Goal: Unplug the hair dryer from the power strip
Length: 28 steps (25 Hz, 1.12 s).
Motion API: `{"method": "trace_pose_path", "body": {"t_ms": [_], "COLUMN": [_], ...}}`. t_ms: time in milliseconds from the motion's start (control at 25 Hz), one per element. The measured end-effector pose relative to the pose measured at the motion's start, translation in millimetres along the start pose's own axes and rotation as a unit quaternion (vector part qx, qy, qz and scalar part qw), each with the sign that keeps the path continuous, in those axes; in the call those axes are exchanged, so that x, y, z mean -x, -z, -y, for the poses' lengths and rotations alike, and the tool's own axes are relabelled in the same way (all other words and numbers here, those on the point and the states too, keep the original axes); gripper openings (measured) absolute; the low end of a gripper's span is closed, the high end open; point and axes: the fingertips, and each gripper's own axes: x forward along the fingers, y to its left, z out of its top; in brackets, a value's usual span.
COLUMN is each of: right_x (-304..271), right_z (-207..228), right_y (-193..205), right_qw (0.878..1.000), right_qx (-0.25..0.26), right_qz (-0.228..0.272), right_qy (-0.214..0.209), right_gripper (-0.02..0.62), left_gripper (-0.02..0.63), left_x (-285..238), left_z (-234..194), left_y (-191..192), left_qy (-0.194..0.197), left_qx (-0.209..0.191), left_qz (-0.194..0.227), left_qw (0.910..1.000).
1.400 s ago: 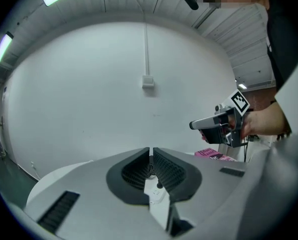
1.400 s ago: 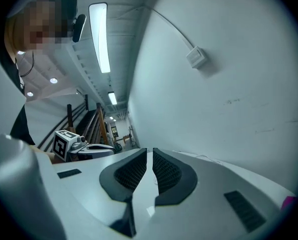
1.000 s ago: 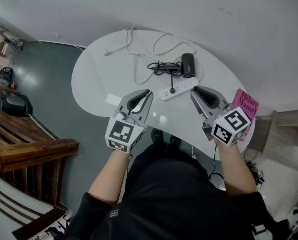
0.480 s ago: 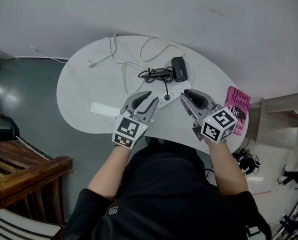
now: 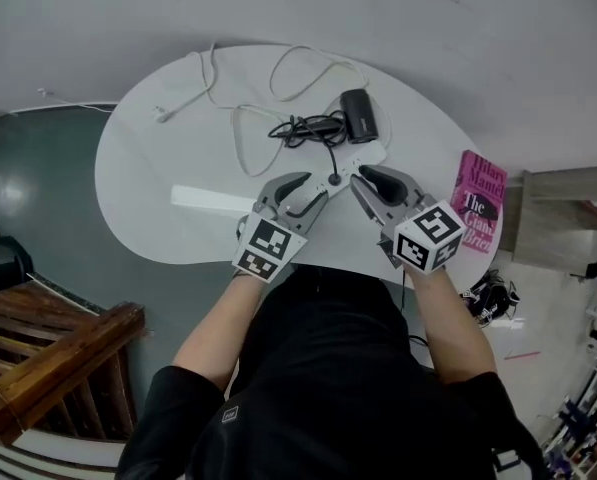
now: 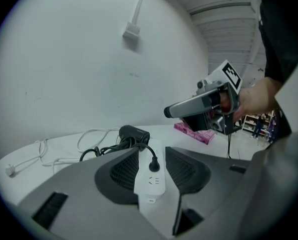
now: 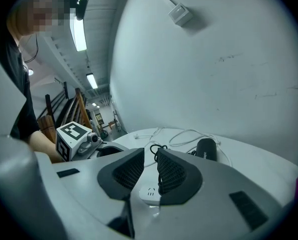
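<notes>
A white power strip lies on the white table, and a black plug sits in it. The plug's black cord runs back to the black hair dryer behind the strip. My left gripper hovers at the strip's near end. Its jaws have just been opening and stand open, with the strip and plug seen between them but untouched. Just right of the plug, my right gripper hangs over the strip. A narrow gap shows between its jaws, with nothing in it.
A pink book lies at the table's right edge. A white cable loops across the far left of the table. A flat white strip lies near the front left edge. A wooden stair rail stands at the lower left.
Both grippers have come down and forward to the power strip. The left gripper's jaws have opened from shut. The table has shifted in the head view.
</notes>
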Motion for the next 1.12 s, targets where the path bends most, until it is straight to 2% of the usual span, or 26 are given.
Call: {"method": "trace_pose_path", "body": {"t_ms": [360, 680, 880, 1120], "right_x": [-19, -42, -55, -61], "right_z": [5, 10, 16, 20], "right_y": [30, 60, 83, 94], "right_qw": [0.999, 0.997, 0.993, 0.990], "right_qx": [0.008, 0.022, 0.040, 0.065], "right_qz": [-0.032, -0.071, -0.109, -0.124], "right_qy": [-0.009, -0.012, 0.003, 0.027], "right_gripper": [0.081, 0.106, 0.106, 0.102], "left_gripper": [0.216, 0.230, 0.230, 0.239], "left_x": [-33, -48, -58, -65], "left_z": [5, 6, 8, 11], "left_y": [37, 59, 66, 71], "left_qy": [0.020, 0.015, 0.020, 0.026], "left_qx": [-0.008, -0.030, -0.044, -0.047], "left_qz": [-0.041, -0.077, -0.090, -0.097], "left_qw": [0.9990, 0.9965, 0.9948, 0.9938]}}
